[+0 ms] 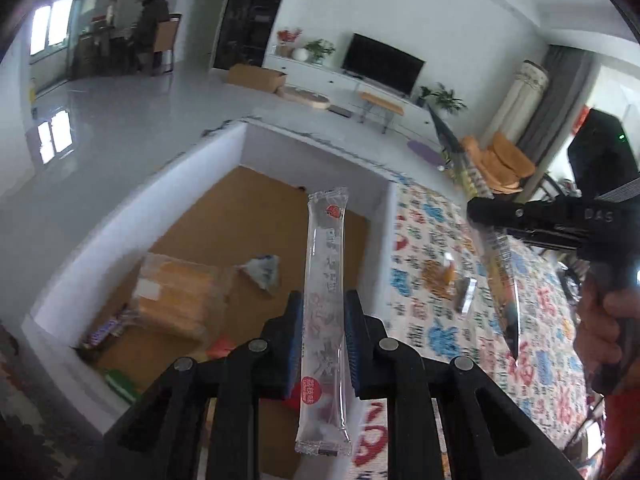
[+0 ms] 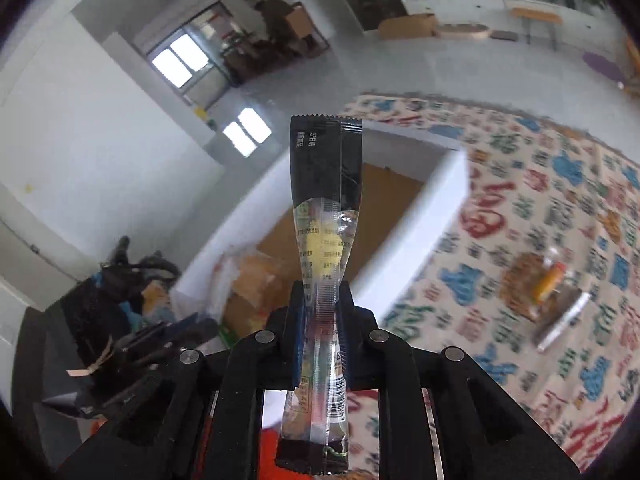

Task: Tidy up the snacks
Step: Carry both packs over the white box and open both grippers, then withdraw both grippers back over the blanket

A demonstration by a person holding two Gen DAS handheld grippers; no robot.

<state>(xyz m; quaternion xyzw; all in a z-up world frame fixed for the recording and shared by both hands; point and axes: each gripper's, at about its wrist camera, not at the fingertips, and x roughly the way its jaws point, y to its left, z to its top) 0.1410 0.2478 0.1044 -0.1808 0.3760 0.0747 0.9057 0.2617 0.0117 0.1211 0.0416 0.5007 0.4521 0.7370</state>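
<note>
While both claws are closed on snacks, each is seen from its own wrist camera above a patterned cloth (image 1: 440, 248) and a white-walled box (image 1: 132, 216). The left claw (image 1: 323, 344) is clamped on a long clear stick pack (image 1: 325, 280) with grey print and a red round mark near each end; the pack is pinched across its lower middle by the blue pads (image 1: 294, 340), and it stands out past the fingertips, its far end seen over the brown floor of the box. In the box, an orange packet in clear wrap (image 1: 176, 300), a small crumpled clear wrapper (image 1: 262, 272) and a dark bar (image 1: 102, 332) near the front corner are seen lying apart from one another.

The right claw (image 2: 323, 336) is closed on a stick pack with black ends and a clear middle (image 2: 326, 216), squeezed narrow where the pads meet it. In the left wrist view this same claw (image 1: 492, 220) is seen at the right, held by a hand (image 1: 600, 320), its pack hanging down over the cloth.

On the cloth, beside the box and well apart from it, a clear bag of brown snacks (image 2: 536, 284) and a thin silvery stick (image 2: 564, 320) are seen lying together, blurred.
</note>
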